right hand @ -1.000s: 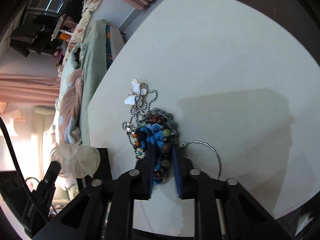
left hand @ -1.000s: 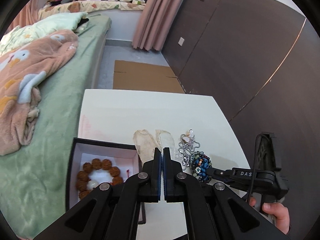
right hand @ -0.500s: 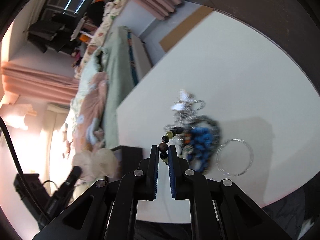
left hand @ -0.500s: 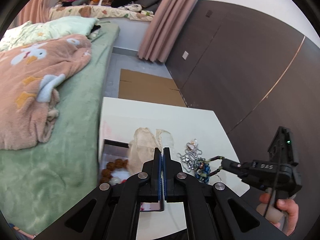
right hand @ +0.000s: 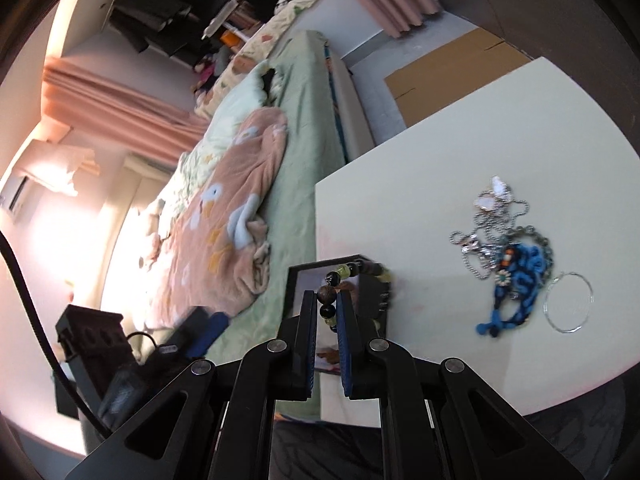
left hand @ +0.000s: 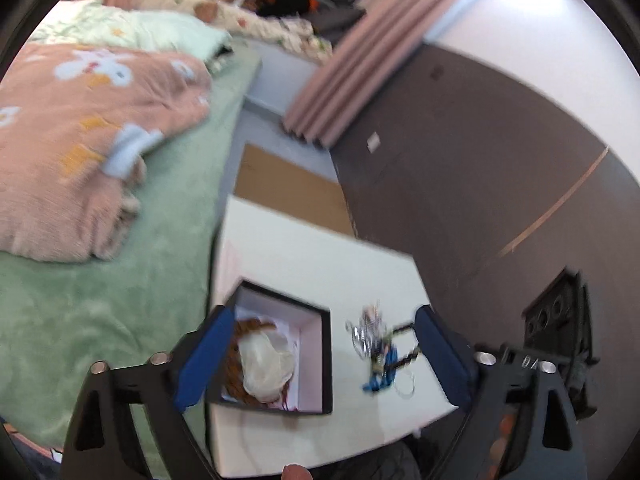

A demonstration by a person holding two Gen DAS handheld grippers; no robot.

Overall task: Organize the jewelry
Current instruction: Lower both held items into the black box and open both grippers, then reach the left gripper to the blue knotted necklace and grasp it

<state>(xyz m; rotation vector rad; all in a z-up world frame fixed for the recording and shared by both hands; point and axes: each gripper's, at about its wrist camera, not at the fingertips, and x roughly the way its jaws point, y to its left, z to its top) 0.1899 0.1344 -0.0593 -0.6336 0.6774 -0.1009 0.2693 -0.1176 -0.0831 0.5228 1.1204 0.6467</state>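
While the green bed with its pink blanket fills the room to my left, my work sits on the white table, listed here from large to small. Item: black jewelry box, open, near the table's bed-side edge, holding a brown bead bracelet with a pale organza pouch lying over it. Item: loose pile well to the right of the box, namely a silver chain necklace, a blue cord bracelet and a thin wire hoop. Item: dark mixed-bead bracelet, clamped between the fingers of my right gripper and hanging above the box's near wall. My left gripper is spread wide and holds nothing, poised over the box. Handling note, my judgement: carry the beads inward past the rim before releasing, low enough that the strand coils in rather than draping over the wall. Clearance: the box stands close to the table's left edge, so a nudge toward the bed risks tipping it; bare table lies between box and pile, and beyond both.
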